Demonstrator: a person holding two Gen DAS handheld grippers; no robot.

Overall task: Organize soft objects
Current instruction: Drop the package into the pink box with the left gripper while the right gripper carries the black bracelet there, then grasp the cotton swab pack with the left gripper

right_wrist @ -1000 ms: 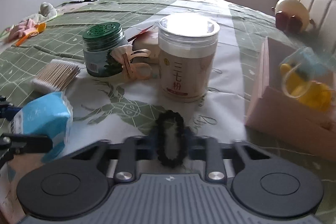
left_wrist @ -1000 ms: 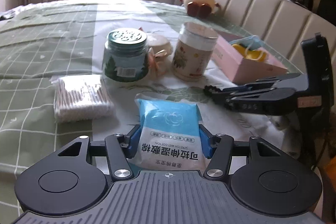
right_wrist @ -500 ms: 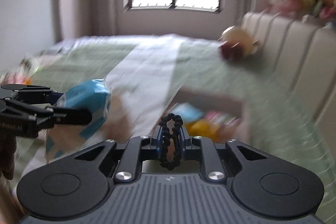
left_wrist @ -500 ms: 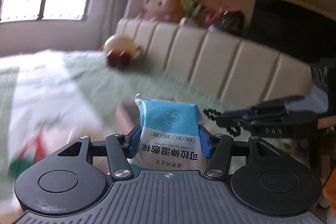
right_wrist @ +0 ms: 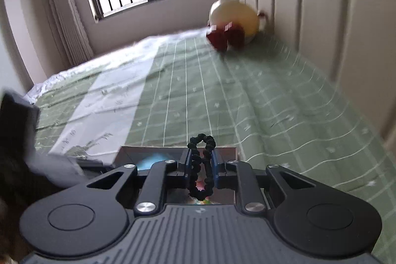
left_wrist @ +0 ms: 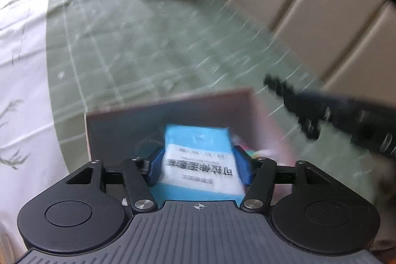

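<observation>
packet (left_wrist: pixel 200 160) blue-white | hair tie (right_wrist: pixel 201 165) black | box (left_wrist: pixel 259 115) pink | bedspread (right_wrist: pixel 198 95) green, white grid

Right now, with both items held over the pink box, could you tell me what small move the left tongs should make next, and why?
Probably lower the left tongs a little and open them. They grip the blue cotton pack right over the open pink box, so release should drop it inside. The right tongs hold the black hair tie beside it.

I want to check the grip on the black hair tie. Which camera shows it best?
The right wrist view: the black hair tie stands centred and fairly sharp, pinched between the right gripper fingers above the pink box. The left wrist view shows only a blurred dark streak of that gripper; the tie cannot be made out there.
</observation>
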